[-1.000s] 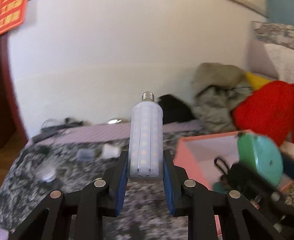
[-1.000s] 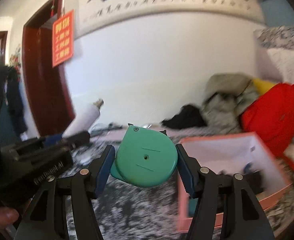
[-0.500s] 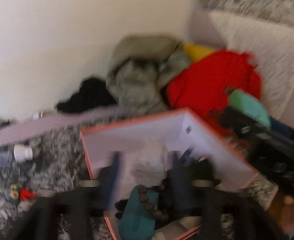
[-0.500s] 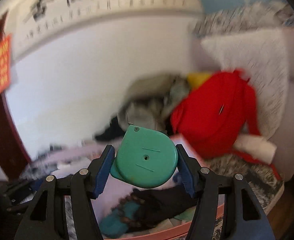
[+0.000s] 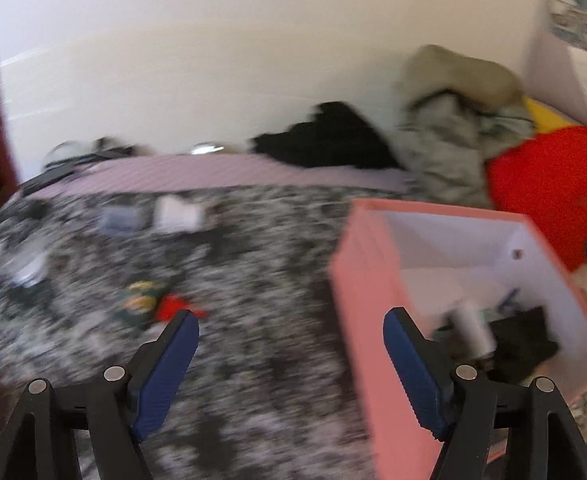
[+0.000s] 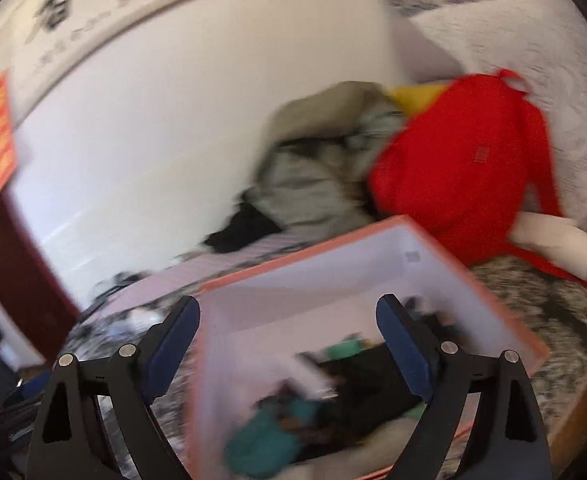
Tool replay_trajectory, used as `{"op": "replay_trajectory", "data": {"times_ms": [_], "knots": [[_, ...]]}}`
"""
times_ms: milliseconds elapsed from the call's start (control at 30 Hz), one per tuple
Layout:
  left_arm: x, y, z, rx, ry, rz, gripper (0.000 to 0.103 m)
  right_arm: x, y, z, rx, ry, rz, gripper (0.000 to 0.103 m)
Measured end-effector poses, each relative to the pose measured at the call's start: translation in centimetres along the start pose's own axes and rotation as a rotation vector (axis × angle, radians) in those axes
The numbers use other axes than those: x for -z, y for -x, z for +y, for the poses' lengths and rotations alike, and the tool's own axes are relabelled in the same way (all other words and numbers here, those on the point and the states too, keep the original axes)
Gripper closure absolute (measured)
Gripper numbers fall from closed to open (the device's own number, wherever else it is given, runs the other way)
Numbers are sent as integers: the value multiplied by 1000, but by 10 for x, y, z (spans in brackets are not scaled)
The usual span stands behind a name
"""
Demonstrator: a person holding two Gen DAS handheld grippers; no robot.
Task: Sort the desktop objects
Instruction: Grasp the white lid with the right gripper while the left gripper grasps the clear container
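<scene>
A pink box [image 5: 365, 292] with a white inside stands on the grey patterned cloth, at the right in the left wrist view. A white bulb [image 5: 471, 326] lies in it among dark items. My left gripper [image 5: 291, 344] is open and empty, just left of the box's near wall. In the right wrist view the box [image 6: 505, 304] lies right below my right gripper [image 6: 287, 328], which is open and empty. A green tape measure [image 6: 347, 348] shows blurred inside, with a teal object [image 6: 261, 436] and black items.
Small items lie on the cloth at left: a white piece [image 5: 177, 214], a grey piece [image 5: 119, 218], a green and red toy [image 5: 153, 304]. A red backpack [image 6: 465, 160], grey clothes [image 5: 453, 136] and black cloth [image 5: 325, 140] are piled behind the box against the wall.
My left gripper let go of the white bulb, which now lies in the box, and swung back left. My right gripper let go of the green tape measure over the box. Both stand open.
</scene>
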State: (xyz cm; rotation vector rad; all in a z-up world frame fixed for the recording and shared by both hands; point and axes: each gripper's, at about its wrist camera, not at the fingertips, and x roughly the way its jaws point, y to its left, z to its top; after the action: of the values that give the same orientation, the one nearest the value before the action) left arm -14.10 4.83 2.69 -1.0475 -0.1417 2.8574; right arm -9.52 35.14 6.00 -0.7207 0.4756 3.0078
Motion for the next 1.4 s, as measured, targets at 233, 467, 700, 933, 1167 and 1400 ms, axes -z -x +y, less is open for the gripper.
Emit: {"op": "replay_trajectory", "data": {"times_ms": [233,467,700,933,1167,1400], "knots": [[27,14,120,-173,107,9,23,50,-14,138,-256,235,36,7],[48,-27,244,-264,257,84,23,116,-93,233,-343,389,241,7],[9,-102,303,-251,251,126,23,144,-195,250,-279,391,410,7],[-22,-181,310,-280,99,169,23,154,-260,266,-252,473,446,7],[-45,-249,300,-401,-28,168,23,176,-298,271,-275,455,522,7],[-60,-223,327,-424,113,69,73,185,-297,276,-275,539,492,11]]}}
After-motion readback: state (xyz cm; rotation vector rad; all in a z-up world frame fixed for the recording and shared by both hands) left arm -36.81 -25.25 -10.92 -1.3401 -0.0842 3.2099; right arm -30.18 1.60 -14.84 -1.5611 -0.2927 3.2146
